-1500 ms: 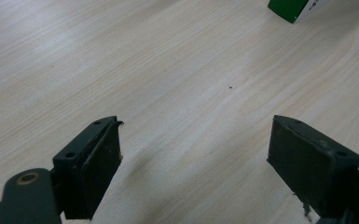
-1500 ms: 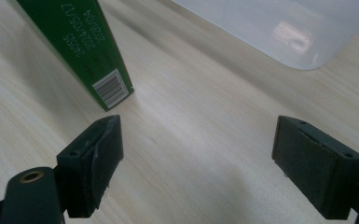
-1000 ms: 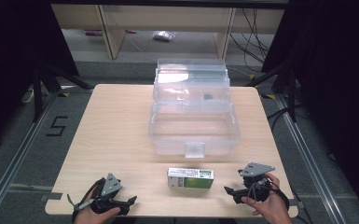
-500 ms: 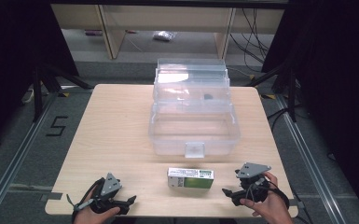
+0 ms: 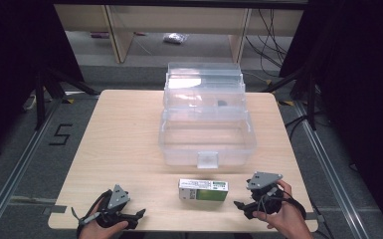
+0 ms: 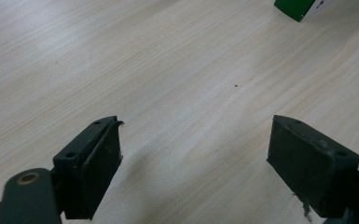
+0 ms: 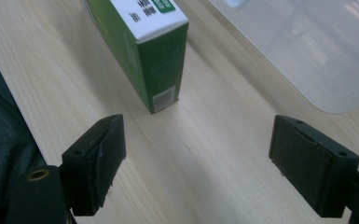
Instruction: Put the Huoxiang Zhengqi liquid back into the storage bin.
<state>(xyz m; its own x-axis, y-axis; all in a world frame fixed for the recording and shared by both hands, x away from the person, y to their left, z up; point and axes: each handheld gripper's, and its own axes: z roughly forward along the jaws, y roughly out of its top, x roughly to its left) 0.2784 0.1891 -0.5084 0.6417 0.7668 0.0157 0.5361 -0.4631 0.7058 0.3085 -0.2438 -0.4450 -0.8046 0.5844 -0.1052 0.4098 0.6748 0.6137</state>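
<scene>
Pale wood surface (image 5: 124, 149), set on a grey floor with dark surroundings, is seen from above. At its middle and far side stands a clear plastic storage box (image 5: 206, 134), opened out in tiers. Just near of it, a small green and white carton (image 5: 203, 189) is laid flat. The right gripper (image 5: 242, 206) is held just right of the carton, jaws spread wide and empty. The left gripper (image 5: 138, 215) is held at the near left edge, jaws also spread, well apart from the carton.

Colours on the table
Box (image 5: 203, 189) green and white, barcode on its end; bin (image 5: 207, 134) clear; table (image 5: 119, 144) pale wood grain; gripper jaws black.
</scene>
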